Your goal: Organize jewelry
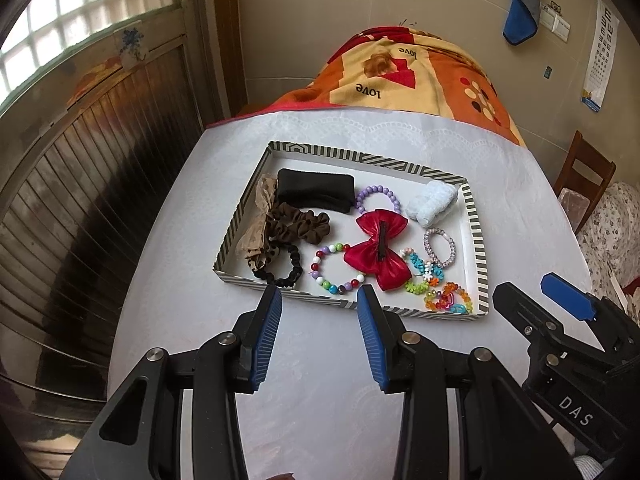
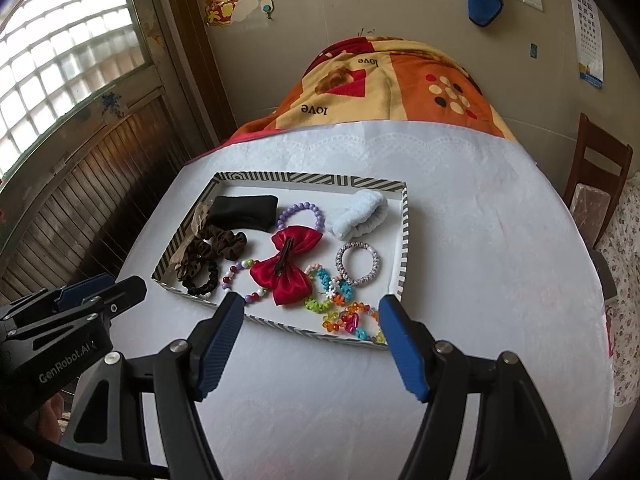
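A shallow striped tray (image 1: 478,240) (image 2: 405,240) on the white table holds hair ties and bracelets. A red bow clip (image 1: 378,250) (image 2: 290,266) lies in its middle. Around it lie a purple bead bracelet (image 1: 378,194), a multicolour bead bracelet (image 1: 334,270), a flower bracelet (image 1: 424,274), an orange bracelet (image 1: 450,300) (image 2: 352,320), a brown scrunchie (image 1: 298,226), a black scrunchie (image 1: 286,268), a black pad (image 1: 316,192) and a pale blue scrunchie (image 1: 432,202). My left gripper (image 1: 318,294) is open and empty just before the tray's near edge. My right gripper (image 2: 310,304) is open and empty over the near edge.
An orange patterned blanket (image 1: 404,76) lies beyond the table. A wooden chair (image 2: 600,176) stands at the right. A wood-panelled wall and window (image 1: 80,140) are at the left. The right gripper's body shows in the left wrist view (image 1: 560,320).
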Tool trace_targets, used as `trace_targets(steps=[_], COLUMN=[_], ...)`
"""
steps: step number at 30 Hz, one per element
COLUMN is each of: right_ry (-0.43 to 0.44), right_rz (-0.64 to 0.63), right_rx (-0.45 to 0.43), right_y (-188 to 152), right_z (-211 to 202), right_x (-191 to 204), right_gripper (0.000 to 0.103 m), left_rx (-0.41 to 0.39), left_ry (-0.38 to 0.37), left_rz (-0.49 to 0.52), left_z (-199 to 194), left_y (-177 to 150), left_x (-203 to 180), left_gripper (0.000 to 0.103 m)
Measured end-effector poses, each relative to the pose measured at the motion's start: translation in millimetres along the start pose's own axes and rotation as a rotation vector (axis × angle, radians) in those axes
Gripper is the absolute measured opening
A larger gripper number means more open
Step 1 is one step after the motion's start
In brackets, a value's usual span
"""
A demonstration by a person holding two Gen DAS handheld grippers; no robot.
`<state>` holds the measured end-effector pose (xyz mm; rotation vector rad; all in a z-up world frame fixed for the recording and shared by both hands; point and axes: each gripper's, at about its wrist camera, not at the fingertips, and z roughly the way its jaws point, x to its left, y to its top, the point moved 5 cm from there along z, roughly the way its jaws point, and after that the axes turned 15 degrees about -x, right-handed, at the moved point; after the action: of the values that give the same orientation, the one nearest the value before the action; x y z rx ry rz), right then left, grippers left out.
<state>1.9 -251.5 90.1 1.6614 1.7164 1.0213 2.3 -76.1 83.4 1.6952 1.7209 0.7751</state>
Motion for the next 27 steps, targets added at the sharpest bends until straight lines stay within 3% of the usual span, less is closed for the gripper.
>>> trace_targets(steps=[27], right_ry=[-0.003], right_rz=[-0.001], right_rx=[0.019], right_y=[-2.4], right_z=[6.6], right_x=[-5.1], right_gripper=[0.073], left_rx=[0.012], left_ry=[-0.001], left_rz=[0.006], left_z=[8.9], left_y=[1.6], left_x=[-4.0], left_gripper=[0.029])
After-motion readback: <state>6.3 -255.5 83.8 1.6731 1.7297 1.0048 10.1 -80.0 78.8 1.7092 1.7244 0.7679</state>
